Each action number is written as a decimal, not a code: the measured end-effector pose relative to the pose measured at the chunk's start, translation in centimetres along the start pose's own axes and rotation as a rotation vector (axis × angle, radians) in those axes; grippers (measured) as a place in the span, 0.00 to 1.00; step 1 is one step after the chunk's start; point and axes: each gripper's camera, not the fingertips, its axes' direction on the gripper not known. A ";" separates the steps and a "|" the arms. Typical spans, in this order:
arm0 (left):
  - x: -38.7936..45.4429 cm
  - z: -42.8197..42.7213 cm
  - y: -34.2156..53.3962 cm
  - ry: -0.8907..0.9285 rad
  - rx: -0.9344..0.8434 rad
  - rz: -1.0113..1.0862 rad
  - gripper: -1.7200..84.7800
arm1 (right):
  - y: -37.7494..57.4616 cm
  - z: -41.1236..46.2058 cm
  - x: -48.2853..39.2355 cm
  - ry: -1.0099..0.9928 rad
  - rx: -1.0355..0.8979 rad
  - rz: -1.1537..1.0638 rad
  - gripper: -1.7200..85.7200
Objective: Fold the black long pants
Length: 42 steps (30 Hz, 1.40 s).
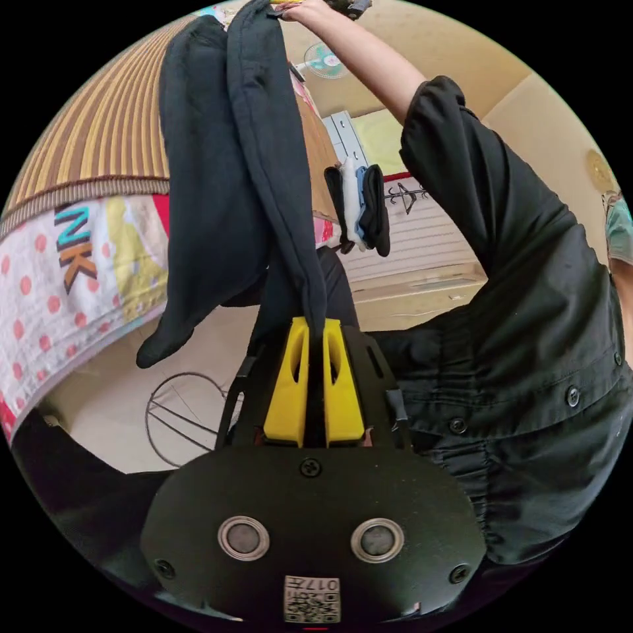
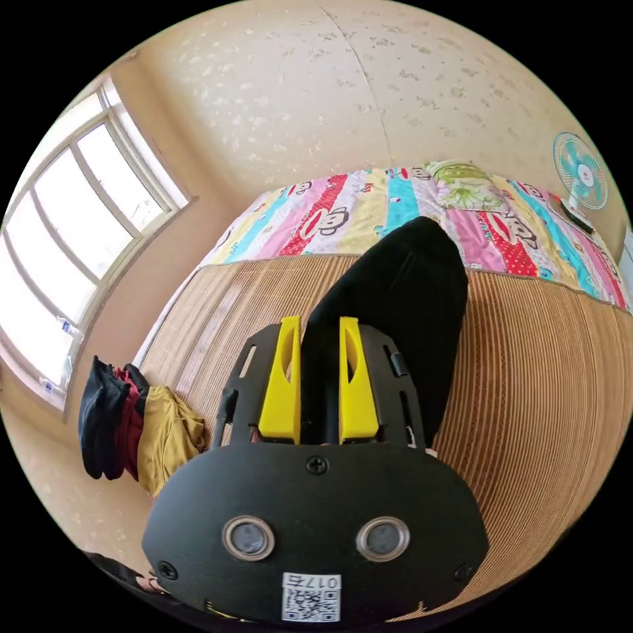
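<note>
Left gripper view: black long pants [image 1: 231, 178] dangling doubled and limp above the bed [image 1: 99, 151], hem pinched tight in left gripper [image 1: 315, 326]. Right gripper [image 2: 319, 324] clamped on dark bunched cloth; upper end cut off.

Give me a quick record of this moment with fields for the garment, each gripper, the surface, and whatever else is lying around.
garment: black long pants, lifted and hanging, not yet folded
left gripper: jaws closed on the pants fabric
right gripper: jaws clamped on the pants
surface: striped bamboo mat on the bed, cartoon quilt beyond it
other clothes: dark, red and yellow pile at the mat's edge
background: fan, window
</note>
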 end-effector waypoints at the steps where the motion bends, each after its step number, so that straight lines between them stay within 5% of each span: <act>1: -0.5 0.3 0.3 -0.031 -0.009 -0.033 0.07 | 1.1 0.6 -0.4 -0.098 -0.010 -0.022 0.10; 9: -1.3 0.2 0.9 -0.090 0.072 -0.101 0.10 | 17.9 -5.9 -1.9 -0.080 -0.045 -0.112 0.11; 18: 1.8 0.1 -4.4 -0.201 0.153 0.003 0.14 | 41.7 -16.4 2.8 -0.070 -0.101 0.136 0.14; 23: 3.1 3.9 -8.8 -0.277 0.061 -0.004 0.10 | 47.5 -17.8 2.7 -0.285 -0.098 0.189 0.14; 30: 12.6 2.6 -2.9 -0.041 0.322 0.406 0.05 | 47.8 -20.6 1.4 -0.278 -0.120 0.140 0.14; 32: 9.9 3.7 -2.4 0.017 0.277 0.299 0.05 | 48.1 -21.2 2.0 -0.304 -0.116 0.152 0.14; 34: 4.7 7.6 -2.8 -0.258 0.056 -0.048 0.06 | 48.7 -20.3 2.9 -0.316 -0.162 0.179 0.14; 36: 2.6 9.5 -2.7 -0.421 -0.067 -0.176 0.07 | 49.1 -19.5 3.0 -0.324 -0.195 0.198 0.14; 42: 3.7 7.4 -4.4 -0.298 0.150 -0.156 0.10 | 48.4 -19.5 1.3 -0.296 -0.171 0.179 0.14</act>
